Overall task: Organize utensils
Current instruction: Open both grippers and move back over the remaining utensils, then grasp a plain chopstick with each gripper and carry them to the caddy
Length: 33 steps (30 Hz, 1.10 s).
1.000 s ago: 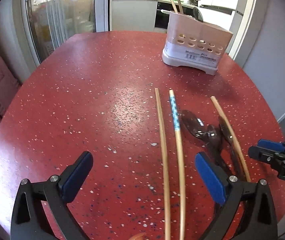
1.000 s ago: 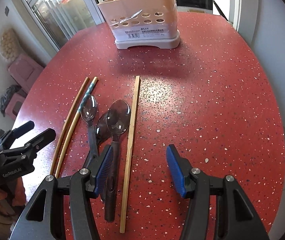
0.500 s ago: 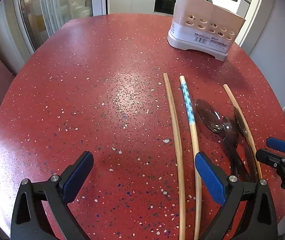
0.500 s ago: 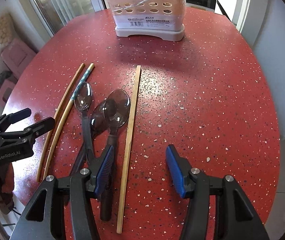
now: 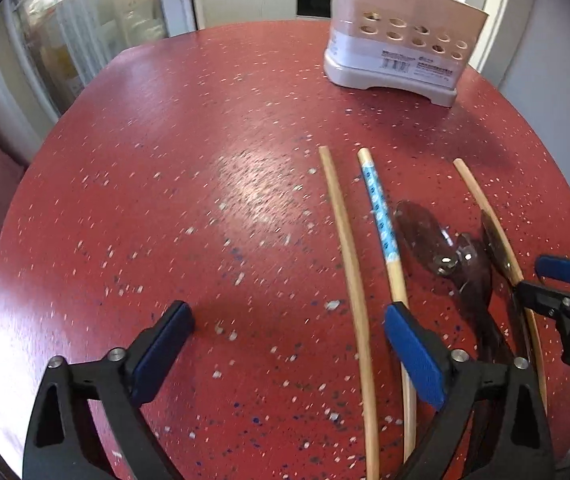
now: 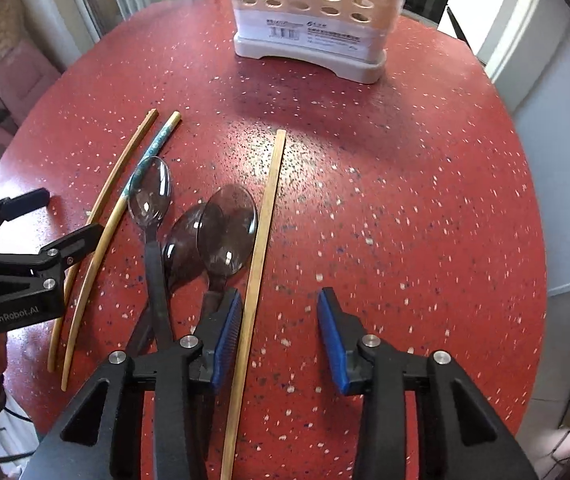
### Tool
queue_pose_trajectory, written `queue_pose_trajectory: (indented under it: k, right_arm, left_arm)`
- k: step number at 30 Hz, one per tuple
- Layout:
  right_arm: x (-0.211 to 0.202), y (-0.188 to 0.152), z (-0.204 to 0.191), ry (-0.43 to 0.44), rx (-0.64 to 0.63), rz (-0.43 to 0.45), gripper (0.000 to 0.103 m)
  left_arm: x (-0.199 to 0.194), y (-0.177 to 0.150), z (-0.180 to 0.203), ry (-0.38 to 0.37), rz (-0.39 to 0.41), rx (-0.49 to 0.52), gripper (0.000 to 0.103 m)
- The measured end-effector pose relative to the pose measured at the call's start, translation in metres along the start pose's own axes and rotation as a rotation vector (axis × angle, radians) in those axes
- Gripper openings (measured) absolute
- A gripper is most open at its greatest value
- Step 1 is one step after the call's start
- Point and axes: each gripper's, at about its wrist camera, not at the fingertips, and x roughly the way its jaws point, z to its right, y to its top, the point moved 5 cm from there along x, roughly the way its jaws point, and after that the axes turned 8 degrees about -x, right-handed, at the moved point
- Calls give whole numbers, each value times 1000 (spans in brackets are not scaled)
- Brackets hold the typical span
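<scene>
Smoky spoon handles [image 6: 157, 280] hidden behind right gripper [image 6: 279, 338]; holder [image 6: 313, 20] top cropped.

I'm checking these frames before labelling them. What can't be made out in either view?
- Utensil holder: top cut off by the frame edge in both views, so its contents are hidden.
- Spoons: handle ends hidden behind the right gripper, right wrist view.
- Holder's label text: too small to read.

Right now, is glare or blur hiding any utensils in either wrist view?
Left wrist view: motion blur smears the red speckled tabletop, with a glare patch left of the plain bamboo chopstick. Right wrist view: sharper; small highlights on the dark translucent plastic spoons; nothing hidden.
</scene>
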Motion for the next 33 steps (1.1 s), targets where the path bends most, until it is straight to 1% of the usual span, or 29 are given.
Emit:
queue_pose_trajectory:
  k: [3,5,6,8,9,10,12,14,16,17,18,19,20,21,22,25,28,33]
  right_arm:
    - [5,12,1,10,-10,-40,38]
    - [7,18,2,15,-23,-73,38]
    - [8,20,2,17,-27,-88,37]
    - [10,23,3,19,-35,-102,33]
    - [10,24,4,25,-36,-106,24]
    - [9,24,5,31,-33,-106,7]
    - [10,25,8,44,-24,-107,7]
    - [9,22,12,59,-22,-93,6]
    - [7,18,17,52,-29,-76,6]
    - [5,17,18,53,-34,-60,6]
    - [3,13,18,52,-34,-55,6]
    - [0,10,19,56,-34,-47,6]
    - [-2,8,20,65,-35,-35,6]
    - [-5,7,21,71,-35,-19,6]
    - [-8,6,22,74,-33,-6,6]
    - [-18,3,26,95,-29,37,6]
    - [-31,1,27,111,-29,90,6]
    - [-50,-1,36,164,2,178,6]
  left_arm:
    - [8,11,10,-16,-16,39,103]
    - [11,18,17,-22,-32,57,103]
    - [7,26,23,-20,-42,63,103]
    - [10,31,28,-20,-65,68,103]
    - [10,33,28,-21,-76,72,103]
    - [7,32,23,-21,-84,79,103]
    - [9,35,30,-16,-111,97,103]
    - [6,36,30,-26,-139,107,100]
    - [9,41,39,-38,-158,133,89]
    - [4,39,41,-42,-163,144,86]
    - [3,39,47,-50,-171,162,78]
    - [4,41,52,-59,-178,170,67]
    - [3,41,57,-58,-180,185,62]
    - [2,41,60,-69,-186,187,46]
    - [1,42,60,-65,-186,185,36]
    - [-2,44,57,-102,-178,128,34]
    - [-14,42,44,-121,-121,70,34]
    - [-54,45,35,-175,14,-4,34]
